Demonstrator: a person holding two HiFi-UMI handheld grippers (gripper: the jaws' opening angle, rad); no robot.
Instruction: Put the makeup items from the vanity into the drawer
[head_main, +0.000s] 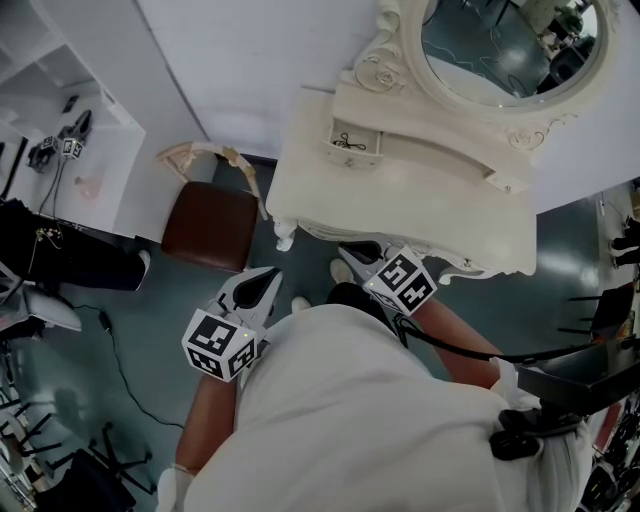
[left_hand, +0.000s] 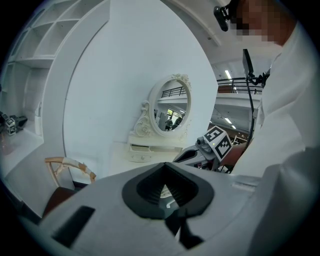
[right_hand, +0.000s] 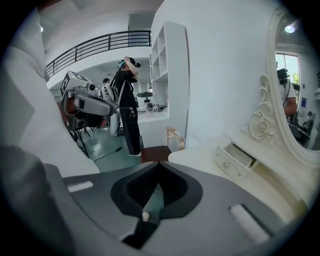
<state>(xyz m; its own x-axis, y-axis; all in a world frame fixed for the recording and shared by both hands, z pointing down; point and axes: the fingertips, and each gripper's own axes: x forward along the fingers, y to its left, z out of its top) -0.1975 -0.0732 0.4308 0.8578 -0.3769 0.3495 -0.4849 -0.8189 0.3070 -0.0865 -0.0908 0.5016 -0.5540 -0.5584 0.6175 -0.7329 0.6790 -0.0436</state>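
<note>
Drawer (head_main: 355, 143) stands open, well apart from the left hand-held gripper (head_main: 265, 280).

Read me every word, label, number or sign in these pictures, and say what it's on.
There are none: no readable words, numbers or brand marks in any view.
The cube on the left gripper: black-and-white square markers only, no letters.
The cube on the right gripper: the same.
The vanity and its open drawer: no print seen.
</note>
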